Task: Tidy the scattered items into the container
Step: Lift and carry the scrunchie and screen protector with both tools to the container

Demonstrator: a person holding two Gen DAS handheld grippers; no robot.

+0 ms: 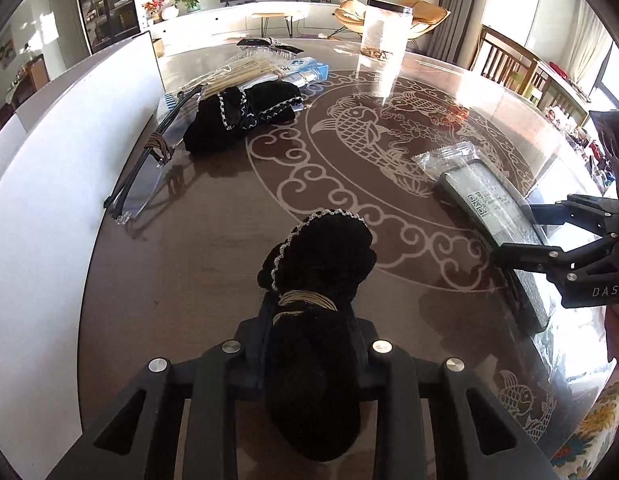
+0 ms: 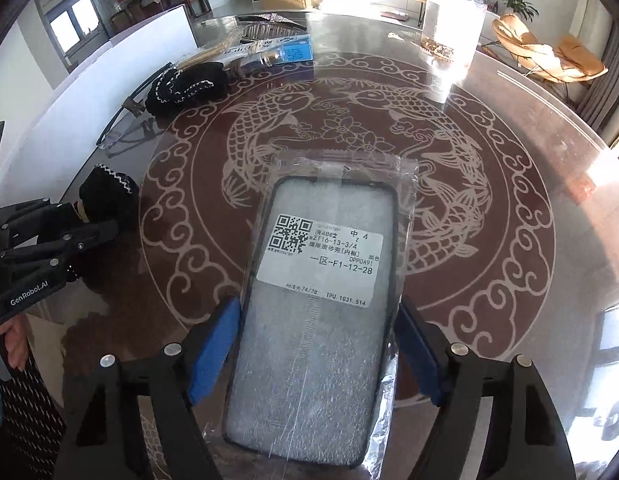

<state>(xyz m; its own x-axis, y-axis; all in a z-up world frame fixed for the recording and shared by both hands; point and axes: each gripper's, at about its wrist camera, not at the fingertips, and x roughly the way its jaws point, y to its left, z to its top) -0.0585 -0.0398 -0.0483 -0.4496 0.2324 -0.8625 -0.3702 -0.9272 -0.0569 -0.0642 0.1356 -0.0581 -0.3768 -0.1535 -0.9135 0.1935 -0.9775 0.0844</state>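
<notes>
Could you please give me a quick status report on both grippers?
Left gripper shut on black knit item. Right gripper shut on bagged phone case. Clear container across table, path open.

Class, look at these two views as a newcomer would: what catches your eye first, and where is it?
The bagged phone case with its QR label fills the right wrist view, clamped in the right gripper. The left gripper holds a black knit piece over the table, whose pale twin-fish pattern fills its middle.

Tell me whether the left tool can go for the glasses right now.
Probably not yet: the left tool is shut on a black knitted piece. The path to the glasses along the table looks unobstructed, so it likely could after releasing that.
</notes>
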